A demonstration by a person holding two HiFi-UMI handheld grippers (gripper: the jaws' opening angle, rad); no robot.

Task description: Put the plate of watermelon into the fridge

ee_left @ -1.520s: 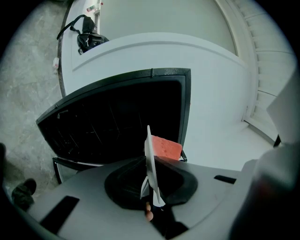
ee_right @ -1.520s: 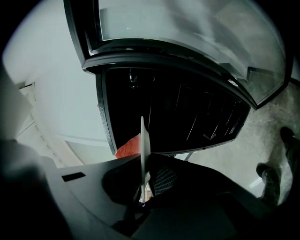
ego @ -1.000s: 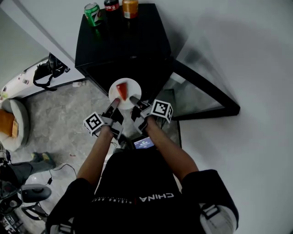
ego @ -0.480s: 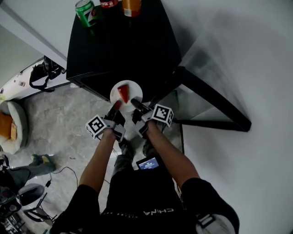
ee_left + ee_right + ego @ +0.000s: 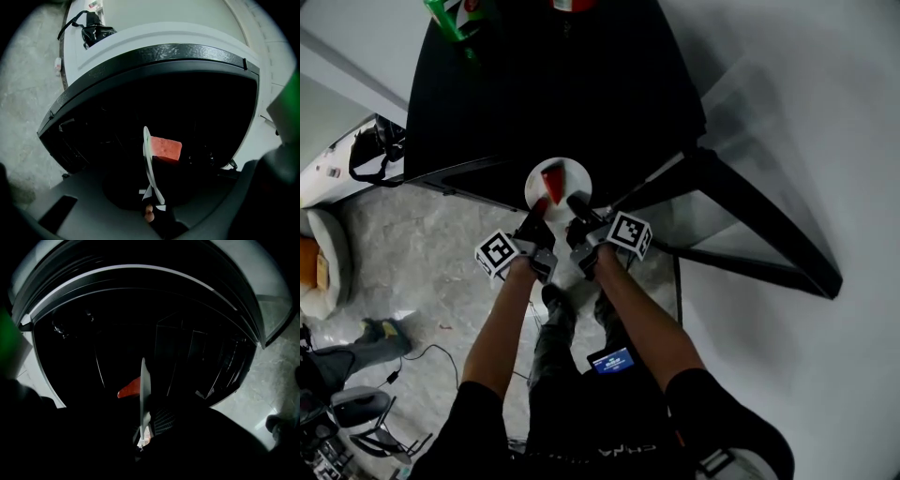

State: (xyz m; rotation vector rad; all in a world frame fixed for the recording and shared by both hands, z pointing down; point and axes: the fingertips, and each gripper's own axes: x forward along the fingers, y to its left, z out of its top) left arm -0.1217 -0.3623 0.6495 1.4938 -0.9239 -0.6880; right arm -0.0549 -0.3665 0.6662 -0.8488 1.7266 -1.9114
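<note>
Since a moment ago the round white plate (image 5: 577, 178) has moved up to overlap the front edge of the glossy black fridge (image 5: 553, 84), and the green can (image 5: 455, 11) has slid toward the view's top edge. The left gripper (image 5: 540, 208) and right gripper (image 5: 577, 202) each have jaws clamped on the plate's near rim. The thin plate is level, showing edge-on in both gripper views. The red watermelon wedge (image 5: 551, 178) lies mid-plate, its tip pointing back toward the person.

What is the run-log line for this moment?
left gripper: shut on plate | right gripper: shut on plate | watermelon: on plate | plate: before open fridge
</note>
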